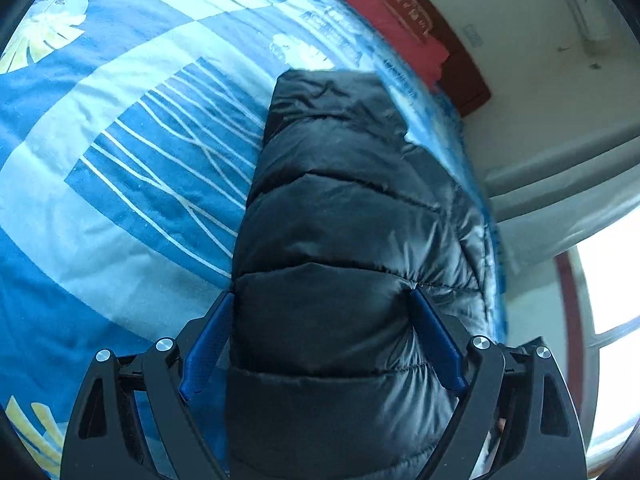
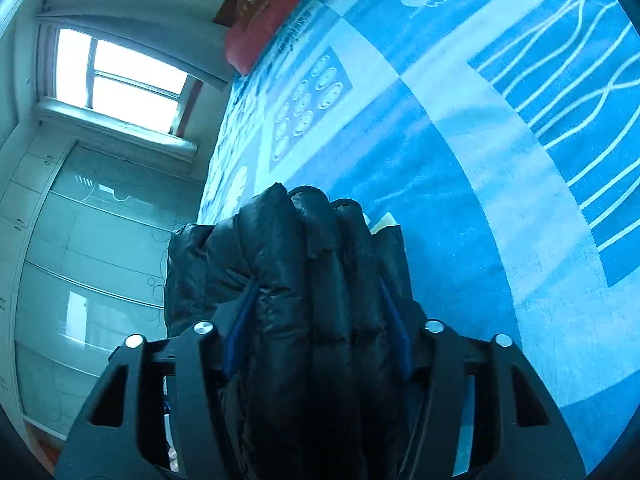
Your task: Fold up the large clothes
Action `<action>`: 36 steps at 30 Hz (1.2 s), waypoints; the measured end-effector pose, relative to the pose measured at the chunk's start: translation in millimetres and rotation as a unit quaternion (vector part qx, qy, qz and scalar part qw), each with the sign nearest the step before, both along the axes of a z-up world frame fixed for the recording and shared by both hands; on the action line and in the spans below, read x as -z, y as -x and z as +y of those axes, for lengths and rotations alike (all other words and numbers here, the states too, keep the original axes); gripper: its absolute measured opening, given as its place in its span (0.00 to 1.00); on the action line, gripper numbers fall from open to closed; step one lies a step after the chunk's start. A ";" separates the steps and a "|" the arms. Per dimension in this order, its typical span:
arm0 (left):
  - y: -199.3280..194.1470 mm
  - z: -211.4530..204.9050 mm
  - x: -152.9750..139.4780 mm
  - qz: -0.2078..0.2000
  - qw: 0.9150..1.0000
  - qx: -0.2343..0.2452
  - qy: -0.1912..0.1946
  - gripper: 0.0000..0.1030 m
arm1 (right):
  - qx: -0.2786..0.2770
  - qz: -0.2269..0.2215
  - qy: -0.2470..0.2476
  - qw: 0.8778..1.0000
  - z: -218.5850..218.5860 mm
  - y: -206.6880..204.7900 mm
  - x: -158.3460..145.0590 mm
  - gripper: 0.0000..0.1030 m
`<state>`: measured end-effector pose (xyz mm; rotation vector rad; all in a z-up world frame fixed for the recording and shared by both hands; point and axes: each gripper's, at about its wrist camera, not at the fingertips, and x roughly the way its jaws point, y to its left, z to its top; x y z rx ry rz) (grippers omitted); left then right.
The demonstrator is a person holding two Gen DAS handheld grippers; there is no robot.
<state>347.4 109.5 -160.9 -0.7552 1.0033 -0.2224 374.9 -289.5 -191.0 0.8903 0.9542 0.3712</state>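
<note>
**Black puffer jacket clamped by both grippers**

Black quilted puffer jacket (image 1: 340, 208) lies on the blue patterned bedsheet (image 1: 120, 140), near the edge of the bed that faces the wall. The left gripper (image 1: 322, 336) pinches a thick fold of the jacket between its blue pads (image 1: 436, 344). The right gripper (image 2: 316, 328) clamps several bunched layers of the same jacket. A red pillow (image 1: 384, 20) rests at the head of the bed.

Two close tool-mounted views, shared bedspread (image 1: 120, 200).
</note>
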 end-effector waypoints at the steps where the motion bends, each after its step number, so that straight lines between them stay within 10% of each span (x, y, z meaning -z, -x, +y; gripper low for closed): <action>1: -1.9 -3.1 2.5 0.003 1.000 -0.002 -0.008 0.84 | 0.001 0.000 -0.001 1.000 0.1 -0.8 2.9 0.51; 11: -4.6 -15.9 14.7 -0.008 0.998 -0.005 -0.059 0.85 | 0.014 -0.006 -0.020 1.000 -0.8 1.8 19.8 0.49; 36: 3.9 -4.6 14.3 -0.018 0.999 0.000 -0.027 0.87 | 0.027 -0.012 -0.072 0.997 -10.4 10.8 18.7 0.59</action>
